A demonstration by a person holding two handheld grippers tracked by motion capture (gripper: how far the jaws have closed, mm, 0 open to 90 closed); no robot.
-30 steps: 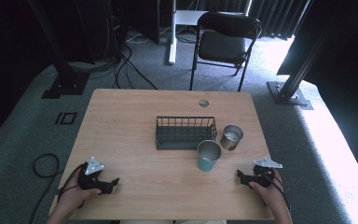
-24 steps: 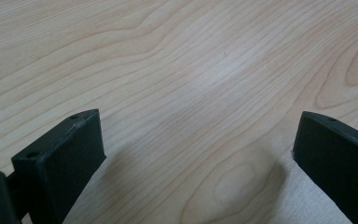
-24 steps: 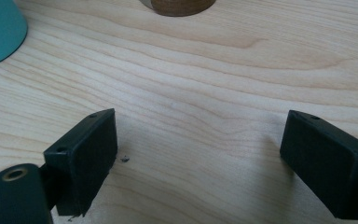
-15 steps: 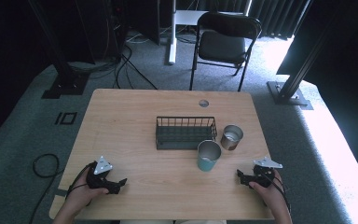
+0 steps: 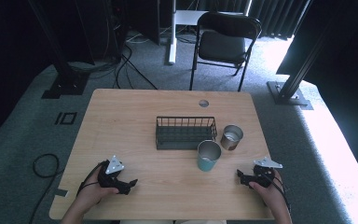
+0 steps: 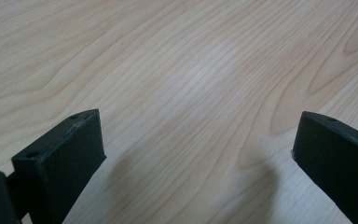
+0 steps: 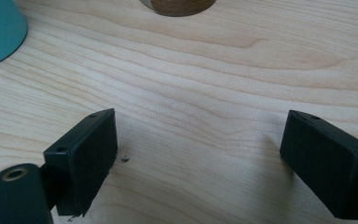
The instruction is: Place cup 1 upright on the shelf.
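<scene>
While both hands rest low at the near edge of the surface (image 5: 121, 116), nothing is gripped yet. Landmark: the wire basket (image 5: 185, 132), standing empty at mid-surface.

Left tongs (image 5: 125, 184): near and well to the left of the basket, jaws spread wide, bare wood grain between them in the left gripper view. Angled inward toward the middle, probably a ready posture rather than a reach.

Right tongs (image 5: 242, 177): near and to the right of the basket, jaws likewise wide apart, hovering just off the wood. Right gripper view looks toward the two cups, so this hand seems the one lined up to work.

Teal cup (image 5: 208, 156): upright, mouth up, just at the basket's near right corner; its base shows at the upper left of the right gripper view (image 7: 0, 28). Nearest thing to the right tongs, still apart from them.

Metal cup (image 5: 231, 136): upright, just beside the basket's right end, close behind the teal cup; whether they touch, cannot tell.

Judgement: cups sit close to the basket likely for loading into it; spread jaws suit a grasp across a cup wall.
</scene>
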